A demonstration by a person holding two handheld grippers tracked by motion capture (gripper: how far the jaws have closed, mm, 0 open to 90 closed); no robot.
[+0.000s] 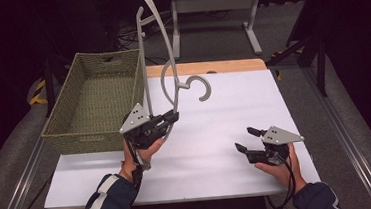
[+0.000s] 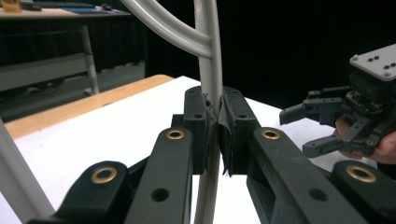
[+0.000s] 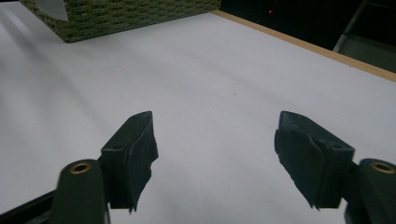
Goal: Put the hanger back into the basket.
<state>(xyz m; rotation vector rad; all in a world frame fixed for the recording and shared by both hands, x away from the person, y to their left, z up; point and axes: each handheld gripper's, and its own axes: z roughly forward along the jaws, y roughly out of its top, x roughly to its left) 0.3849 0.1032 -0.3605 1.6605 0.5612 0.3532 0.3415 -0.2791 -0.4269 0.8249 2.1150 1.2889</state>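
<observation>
A: Nearest, the right gripper [image 1: 249,140] sits low over the white table [image 1: 226,131], jaws spread, nothing between them.

B: The left gripper [image 1: 170,118]?

A: Clamped on a grey hanger [image 1: 169,50] bar, holding it upright; curved hook points right. Beyond-left, an olive woven basket [image 1: 93,101] on the table.

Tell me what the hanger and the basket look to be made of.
The hanger looks like grey moulded plastic: smooth, rounded bars with a soft sheen, though painted metal cannot be ruled out. The basket looks woven from olive-green fibre, perhaps paper rope or seagrass: its walls show a tight, matte, ribbed weave.
</observation>
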